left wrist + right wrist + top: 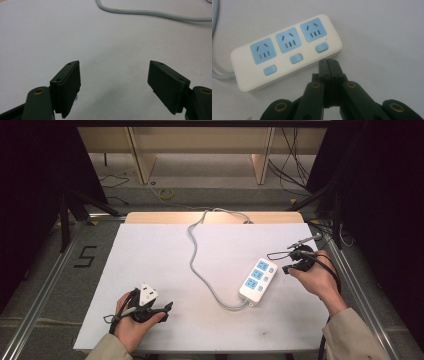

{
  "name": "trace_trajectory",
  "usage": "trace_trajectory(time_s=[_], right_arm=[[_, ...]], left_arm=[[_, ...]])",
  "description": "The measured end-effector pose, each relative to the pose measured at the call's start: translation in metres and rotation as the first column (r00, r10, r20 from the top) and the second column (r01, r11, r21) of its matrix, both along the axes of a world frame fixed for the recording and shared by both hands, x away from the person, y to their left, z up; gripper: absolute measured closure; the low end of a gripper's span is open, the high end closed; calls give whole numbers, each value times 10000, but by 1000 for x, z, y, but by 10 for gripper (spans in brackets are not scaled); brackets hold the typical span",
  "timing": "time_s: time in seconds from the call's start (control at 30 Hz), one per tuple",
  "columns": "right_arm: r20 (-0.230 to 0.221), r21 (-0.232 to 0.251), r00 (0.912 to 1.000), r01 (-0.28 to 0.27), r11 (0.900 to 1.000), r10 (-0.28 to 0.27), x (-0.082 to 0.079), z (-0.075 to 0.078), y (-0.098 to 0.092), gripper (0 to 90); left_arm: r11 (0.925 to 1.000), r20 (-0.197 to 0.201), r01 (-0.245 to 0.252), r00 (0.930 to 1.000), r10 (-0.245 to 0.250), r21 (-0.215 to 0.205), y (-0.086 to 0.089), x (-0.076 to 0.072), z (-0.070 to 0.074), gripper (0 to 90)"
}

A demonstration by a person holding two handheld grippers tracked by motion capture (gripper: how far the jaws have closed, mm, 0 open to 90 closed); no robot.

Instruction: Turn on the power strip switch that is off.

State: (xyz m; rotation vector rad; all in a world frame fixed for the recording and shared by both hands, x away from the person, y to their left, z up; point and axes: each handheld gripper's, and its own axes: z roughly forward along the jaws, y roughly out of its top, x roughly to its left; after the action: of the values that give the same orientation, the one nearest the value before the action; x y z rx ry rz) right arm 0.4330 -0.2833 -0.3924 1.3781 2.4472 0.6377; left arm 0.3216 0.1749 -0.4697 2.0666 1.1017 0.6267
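A white power strip (258, 280) with three blue sockets and three blue switches lies on the right half of the white table (160, 265); its grey cable (195, 255) snakes toward the far edge. My right gripper (289, 268) sits just right of the strip, jaws shut with nothing between them; in the right gripper view the strip (287, 58) lies just ahead of the right gripper (328, 62), whose tip is beside the switch (322, 47) at the strip's end. My left gripper (167, 309) rests at the near left, open and empty. The left gripper (113, 75) faces bare tabletop, the cable (150, 12) beyond.
A person's hands and beige sleeves (350, 330) come in from the bottom. Metal frame rails (45, 290) run along both sides of the table. Beyond the far edge are wooden furniture legs (142, 160) and loose cables (290, 165) on the floor.
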Motion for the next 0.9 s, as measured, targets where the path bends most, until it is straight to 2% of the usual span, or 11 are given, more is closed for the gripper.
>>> trace_trajectory(time_s=[0.9], right_arm=[[-184,-93,9998,84,9999,-85,16,-1,4,900]], left_arm=[[10000,28,-43,10000,43,-83,0,0,0,262]])
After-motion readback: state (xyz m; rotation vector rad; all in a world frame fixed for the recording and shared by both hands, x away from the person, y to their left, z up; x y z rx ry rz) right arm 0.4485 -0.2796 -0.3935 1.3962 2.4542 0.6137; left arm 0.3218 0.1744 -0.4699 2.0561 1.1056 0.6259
